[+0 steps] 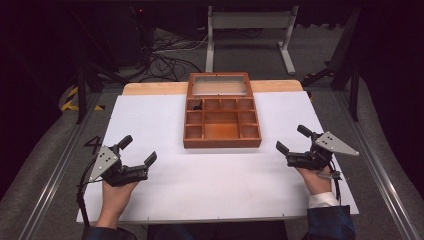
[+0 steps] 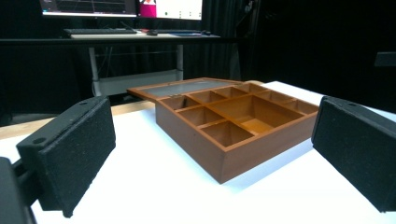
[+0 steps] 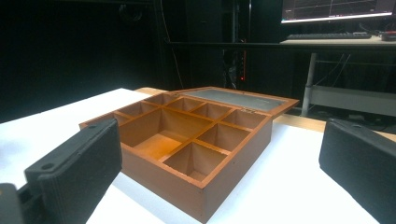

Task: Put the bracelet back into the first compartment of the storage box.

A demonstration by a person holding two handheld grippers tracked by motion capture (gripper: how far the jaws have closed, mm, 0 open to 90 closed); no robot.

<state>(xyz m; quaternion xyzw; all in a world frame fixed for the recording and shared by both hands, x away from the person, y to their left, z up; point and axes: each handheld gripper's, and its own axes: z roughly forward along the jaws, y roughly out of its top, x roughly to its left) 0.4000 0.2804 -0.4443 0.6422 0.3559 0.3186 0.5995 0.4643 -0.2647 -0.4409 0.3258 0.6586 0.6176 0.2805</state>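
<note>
A brown wooden box (image 1: 222,124) with several compartments sits open at the middle back of the white table top (image 1: 165,120); its glass-paned lid (image 1: 219,85) lies flat behind it. There is a small dark item in the back left compartment (image 1: 195,105). My left gripper (image 1: 138,150) rests at the front left, open, with nothing between its pads (image 2: 70,149). My right gripper (image 1: 292,138) rests at the front right, open and empty too. Both point toward the box (image 2: 238,126) (image 3: 187,140).
A strip of bare wooden table (image 1: 150,88) shows behind the white sheet. Beyond the table stand a white metal frame (image 1: 250,30), cables on the floor (image 1: 165,60) and a desk with monitors (image 2: 121,7). Metal rails (image 1: 55,170) flank the table.
</note>
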